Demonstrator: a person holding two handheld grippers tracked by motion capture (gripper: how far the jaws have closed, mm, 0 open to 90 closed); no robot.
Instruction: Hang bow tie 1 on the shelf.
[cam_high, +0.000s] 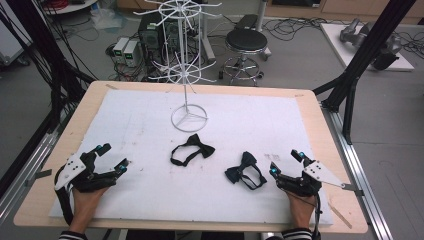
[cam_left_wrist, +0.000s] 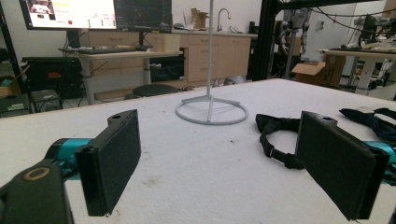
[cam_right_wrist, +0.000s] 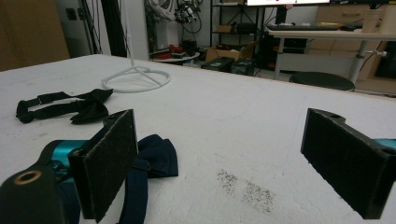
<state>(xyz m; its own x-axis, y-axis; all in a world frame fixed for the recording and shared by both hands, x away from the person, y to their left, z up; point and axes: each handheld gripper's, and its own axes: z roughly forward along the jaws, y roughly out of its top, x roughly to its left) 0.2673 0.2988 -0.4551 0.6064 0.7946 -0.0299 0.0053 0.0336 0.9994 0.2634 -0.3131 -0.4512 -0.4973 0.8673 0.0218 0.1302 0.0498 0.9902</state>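
**Two bow ties flat on the bench, both tools wide and holding nothing**

The navy bow tie (cam_high: 245, 171) lies on the white bench cover (cam_high: 150, 125) just beside the right tool (cam_high: 286, 162); in the right gripper view its bow sits right behind the left jaw, with the strap running down under the tool. The black bow tie (cam_high: 192, 149) lies near the middle, in front of the white wire display stand (cam_high: 189, 117), well apart from the left tool (cam_high: 113, 156). Both tools are released, jaws spread, nothing between the pads.

Risks, as I judge them: the straps are thin loops lying flat on a soft cover, so a closing jaw could pinch only the strap and let the bow dangle and twist, or scrape the cover and miss altogether. The navy tie's strap loops toward the right tool and could snag on a jaw as it moves in. If a tie is meant for the stand, the light wire frame could tip or slide when a hook is nudged.

The navy tie's long axis runs diagonally, bow toward the far left, strap loop toward the near right. The black tie lies on the other diagonal, bow at the far right end, strap loop trailing to the near left.
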